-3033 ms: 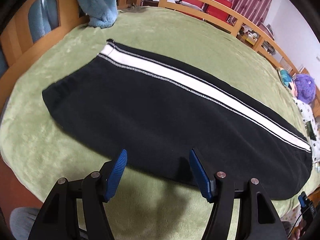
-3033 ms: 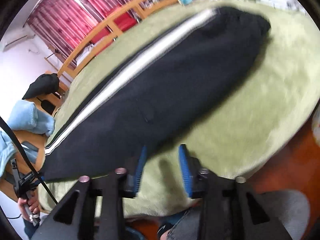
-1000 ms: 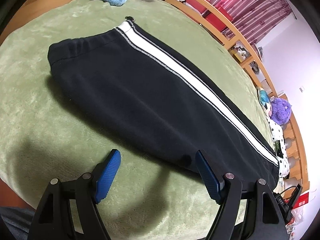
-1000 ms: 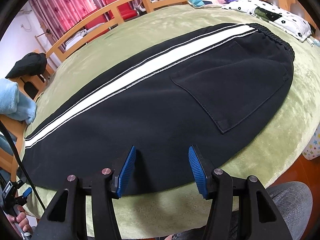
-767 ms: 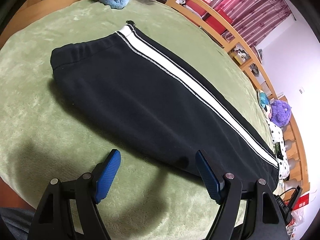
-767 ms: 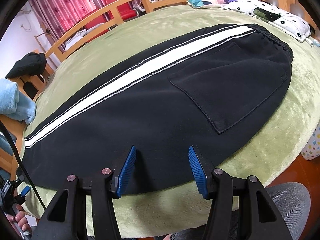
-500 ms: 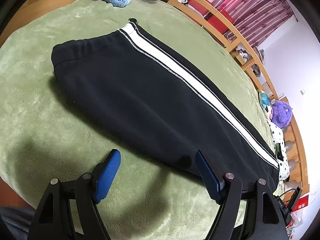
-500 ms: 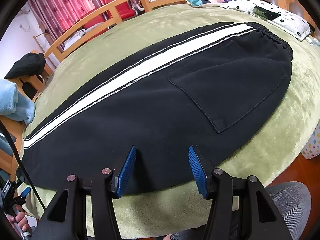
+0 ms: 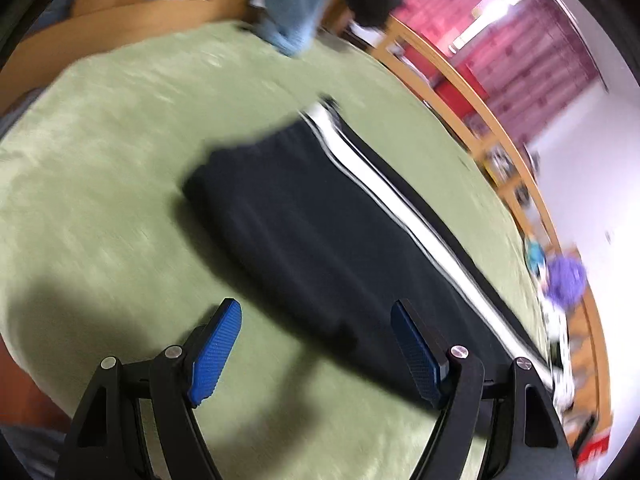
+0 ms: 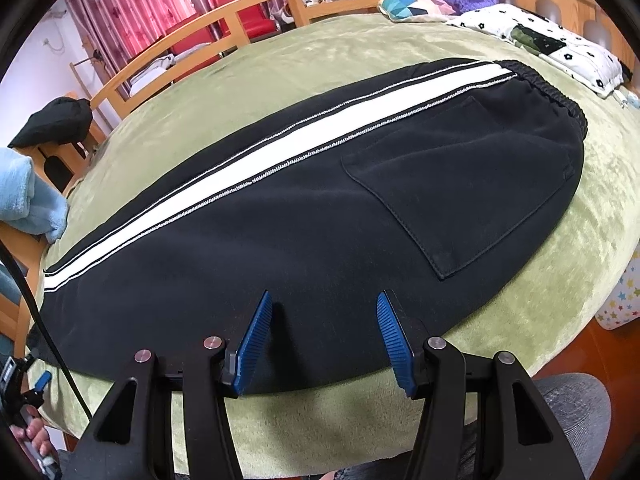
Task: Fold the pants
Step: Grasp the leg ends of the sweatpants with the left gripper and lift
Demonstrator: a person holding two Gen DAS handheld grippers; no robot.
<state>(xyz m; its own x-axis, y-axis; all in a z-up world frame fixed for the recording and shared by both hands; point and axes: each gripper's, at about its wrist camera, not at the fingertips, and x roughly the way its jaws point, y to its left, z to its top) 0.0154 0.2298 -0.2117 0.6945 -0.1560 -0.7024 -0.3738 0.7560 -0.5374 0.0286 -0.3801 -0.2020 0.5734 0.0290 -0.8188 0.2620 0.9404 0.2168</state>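
— Where do the track pants (image 10: 304, 216) lie from us?

— Flat on the green blanket (image 10: 592, 216) of the bed, already doubled leg on leg, with the white side stripe (image 10: 280, 148) on the edge away from us. Their long axis runs crosswise to both tongs: waistband (image 10: 560, 100) at one end, cuffs (image 9: 224, 160) at the other.

— Which tongs sit nearer which end?

— Our right tongs (image 10: 324, 336) hover over the near edge of the pants, closer to the waistband and the back pocket (image 10: 456, 188). Our left tongs (image 9: 316, 348) hang beside that same near edge, toward the cuffs, though that view is blurred.

— And the jaws?

— Both pairs stand wide apart, holding nothing.

— So the fold likely turns on bringing one end along the stripe toward the other?

— We judge so; each end has its own tongs.
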